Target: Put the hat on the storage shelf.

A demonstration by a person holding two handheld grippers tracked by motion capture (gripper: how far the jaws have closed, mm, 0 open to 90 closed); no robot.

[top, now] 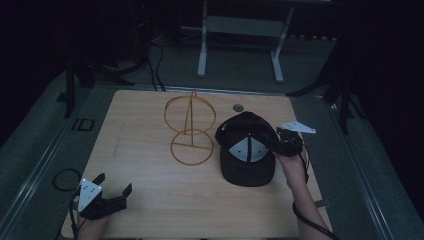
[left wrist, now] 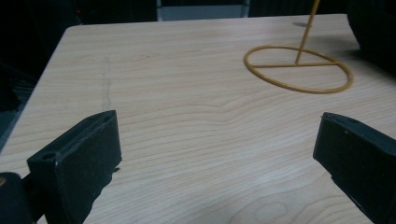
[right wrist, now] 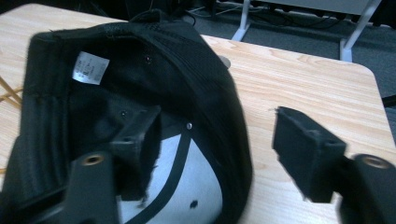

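1. Count: 1 black cap [top: 247, 150], 1 yellow wire stand [top: 191, 129], 2 grippers, all on or over 1 wooden desk [top: 145, 165].
2. The cap lies at the right of the desk, just beside the stand's base ring, with its brim toward the person.
3. Right gripper [top: 280, 145]: it sits at the cap's right edge. In the right gripper view 1 jaw is inside the cap against the lining and the other is outside over bare desk, so the cap's side wall [right wrist: 219, 107] stands between them. The jaws are apart and the outer one is clear of the fabric; no clamp yet.
4. Left gripper [top: 114, 186]: near the front left corner of the desk, well apart from the cap. Its jaws are spread wide with bare wood between them.
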